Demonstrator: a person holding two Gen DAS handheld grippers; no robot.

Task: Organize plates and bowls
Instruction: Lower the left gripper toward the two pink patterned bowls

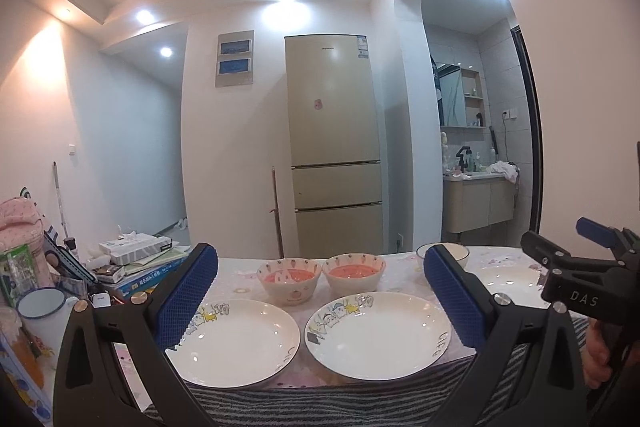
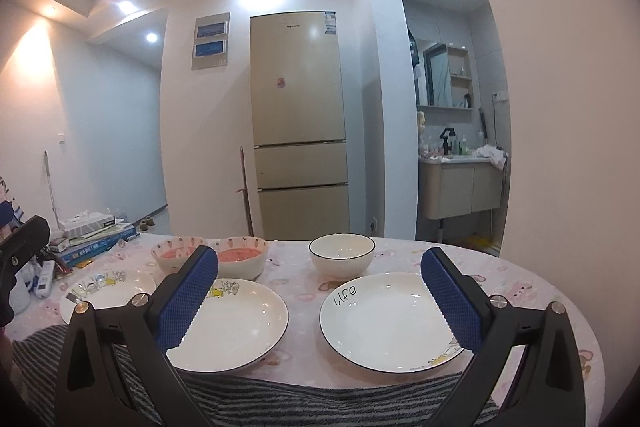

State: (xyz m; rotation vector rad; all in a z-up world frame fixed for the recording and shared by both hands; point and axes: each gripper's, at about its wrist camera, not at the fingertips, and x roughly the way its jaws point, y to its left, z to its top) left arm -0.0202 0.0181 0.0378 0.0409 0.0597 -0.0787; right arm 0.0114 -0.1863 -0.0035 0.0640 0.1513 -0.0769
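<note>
Worktop point(image 2: 520, 267), pink printed cloth; landmark: "life" plate point(image 2: 390, 319)

- Middle plate point(image 2: 240, 323): just beside the landmark, leftward
- Far-left plate point(image 2: 108, 291): beyond the middle plate, apart from it
- White bowl point(image 2: 342, 253): behind the landmark, near
- Two pink bowls point(image 2: 208, 255): behind the middle plate, side by side
- Left tool point(image 1: 320, 307): jaws spread wide, empty, hovering before the two left plates
- Right tool point(image 2: 320, 299): jaws spread wide, empty, before the landmark

Step, judged: nothing stacked yet. Next move needs one tool lowered to a plate rim, jaws closing across its edge
</note>
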